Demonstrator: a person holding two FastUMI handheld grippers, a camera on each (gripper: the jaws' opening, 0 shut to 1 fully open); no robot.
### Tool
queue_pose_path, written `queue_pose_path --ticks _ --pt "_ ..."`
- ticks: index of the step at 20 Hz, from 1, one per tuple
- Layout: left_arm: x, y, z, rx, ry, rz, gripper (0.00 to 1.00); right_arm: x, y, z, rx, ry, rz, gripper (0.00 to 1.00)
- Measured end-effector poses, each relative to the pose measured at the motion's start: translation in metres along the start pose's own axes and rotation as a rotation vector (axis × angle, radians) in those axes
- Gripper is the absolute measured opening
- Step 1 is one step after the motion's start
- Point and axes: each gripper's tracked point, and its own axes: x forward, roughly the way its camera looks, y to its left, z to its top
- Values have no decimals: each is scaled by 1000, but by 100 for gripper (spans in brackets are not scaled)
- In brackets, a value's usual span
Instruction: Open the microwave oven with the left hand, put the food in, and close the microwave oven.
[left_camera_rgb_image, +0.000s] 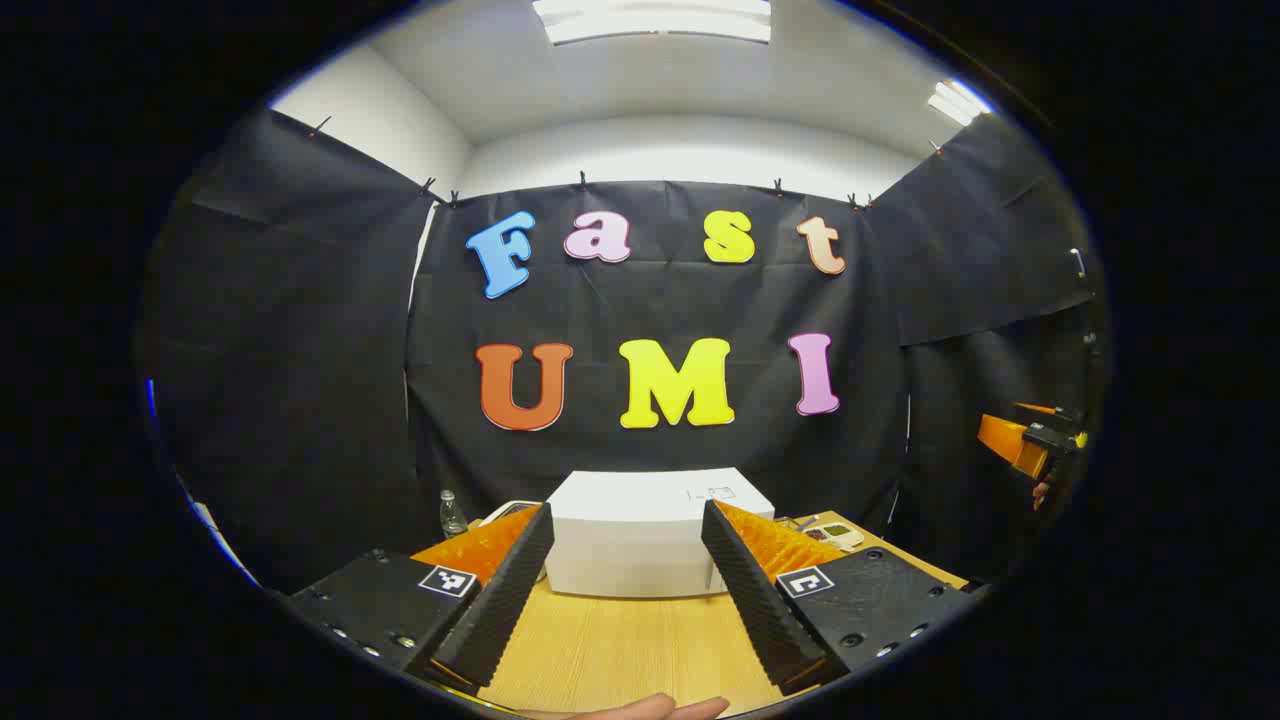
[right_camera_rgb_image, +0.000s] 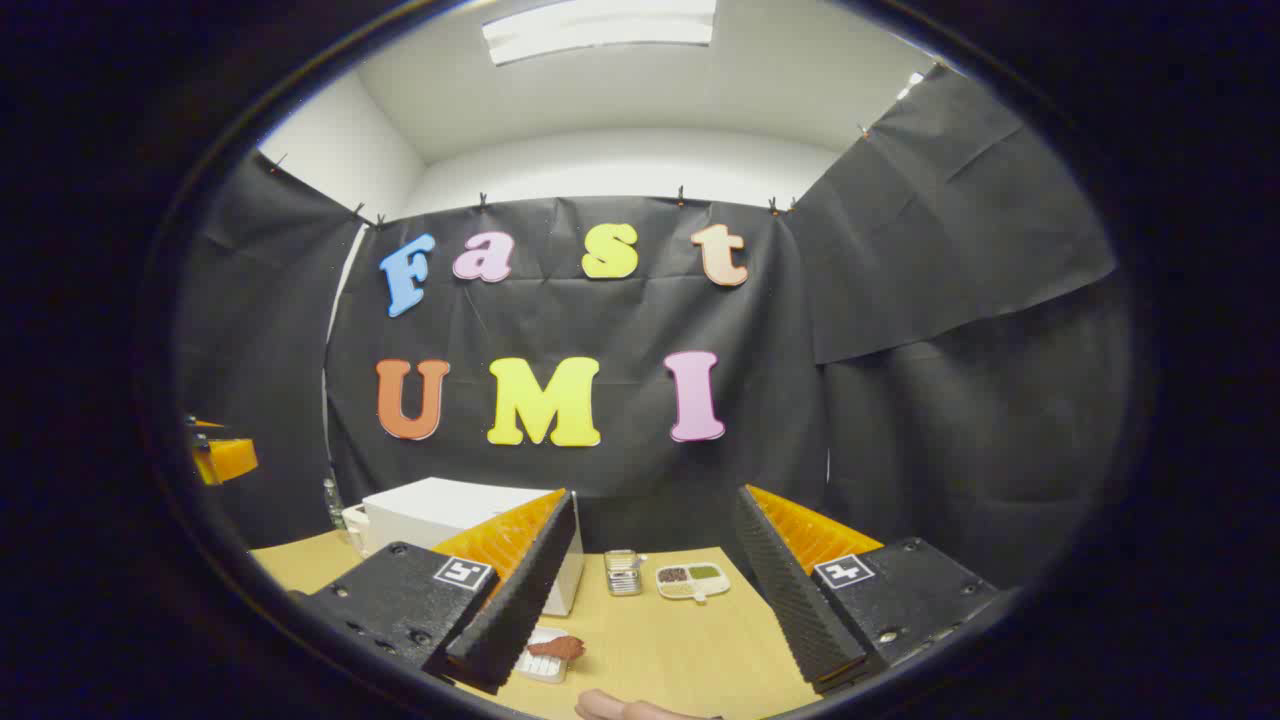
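The white microwave oven (left_camera_rgb_image: 640, 545) stands shut on the wooden table (left_camera_rgb_image: 620, 650), straight ahead of my left gripper (left_camera_rgb_image: 628, 515), which is open, holds nothing and is still short of it. In the right gripper view the microwave oven (right_camera_rgb_image: 430, 515) sits to the left. The food (right_camera_rgb_image: 556, 648), a reddish-brown piece on a small white plate (right_camera_rgb_image: 540, 665), lies on the table just below my right gripper's left finger. My right gripper (right_camera_rgb_image: 655, 500) is open and holds nothing, above the table.
A small metal tin (right_camera_rgb_image: 622, 572) and a pale divided dish (right_camera_rgb_image: 692, 579) sit at the table's back, right of the oven. A clear bottle (left_camera_rgb_image: 452, 512) stands left of the oven. A hand (left_camera_rgb_image: 640, 709) shows at the bottom edge. Black cloth walls surround the table.
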Motion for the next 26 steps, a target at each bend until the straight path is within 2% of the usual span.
queue_pose_path --ticks 6,7,8,12,13,14,15,16,17,18,19,20,26 --pt "1 14 3 -4 -11 34 93 -5 -2 12 -22 -28 -4 100" --pt "1 15 2 -2 -8 37 93 -5 -2 13 -20 -28 -5 93" --pt "1 14 1 -3 -5 37 93 -5 -4 14 -20 -28 -6 100" --pt "3 11 -1 -4 0 28 93 -3 -8 15 -20 -27 -8 100" --pt "4 10 -1 0 -1 27 93 -3 -9 15 -18 -24 -8 93" --pt "4 9 -2 4 1 23 93 -3 -10 15 -15 -20 -6 100" --pt "4 6 -2 2 0 11 93 -3 -10 14 -9 -17 -4 100" --pt "3 2 -1 -7 -3 -5 93 -2 -10 13 -4 -14 0 93" --pt "3 -2 -2 -17 -6 -17 93 -1 -11 13 -1 -10 4 93" --pt "4 -1 -1 -24 -6 -23 93 0 -13 12 2 -10 7 100" --pt "4 -2 0 -30 -7 -26 93 1 -14 12 4 -10 9 93" --pt "5 -4 1 -33 -10 -30 93 2 -15 11 3 -11 10 100" --pt "32 -26 -12 -27 -24 -38 92 0 -22 0 36 -1 30 100"
